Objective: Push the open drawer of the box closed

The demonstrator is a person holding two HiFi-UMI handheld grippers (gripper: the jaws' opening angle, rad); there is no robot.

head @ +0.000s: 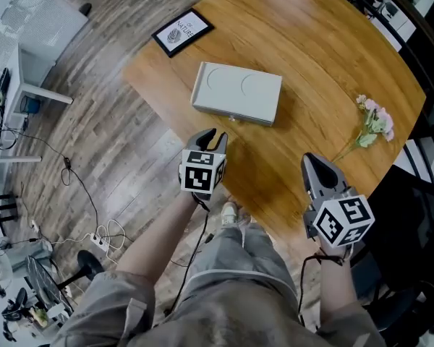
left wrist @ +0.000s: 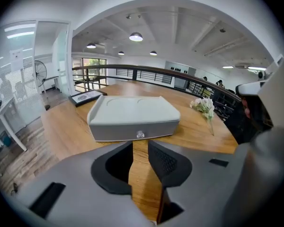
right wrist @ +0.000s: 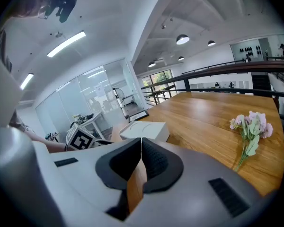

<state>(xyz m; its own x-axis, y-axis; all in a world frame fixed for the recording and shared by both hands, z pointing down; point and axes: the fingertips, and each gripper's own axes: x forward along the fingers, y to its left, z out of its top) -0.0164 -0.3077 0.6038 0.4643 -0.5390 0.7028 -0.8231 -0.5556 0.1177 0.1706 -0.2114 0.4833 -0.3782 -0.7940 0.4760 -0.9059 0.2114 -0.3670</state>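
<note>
From the head view, the box (head: 237,92) lies on the table (head: 311,49), with the left gripper (head: 211,140) just before it and the right gripper (head: 315,163) well aside. Only the left gripper view shows the drawer (left wrist: 128,130) flush in the box, its knob (left wrist: 140,134) facing jaws that stand apart and empty. The right gripper view shows that gripper's jaws together, with flowers (right wrist: 250,131) off to the right.

Bright, even indoor light. Round ceiling lamps (left wrist: 136,36) and a strip light (right wrist: 66,43) glow overhead, and daylight comes through far windows (left wrist: 88,69). The table (head: 325,56) shows a soft sheen on its far part. The box (head: 237,92) casts only a thin near-side shadow. Both gripper views bulge, with black corners and a soft foreground.
</note>
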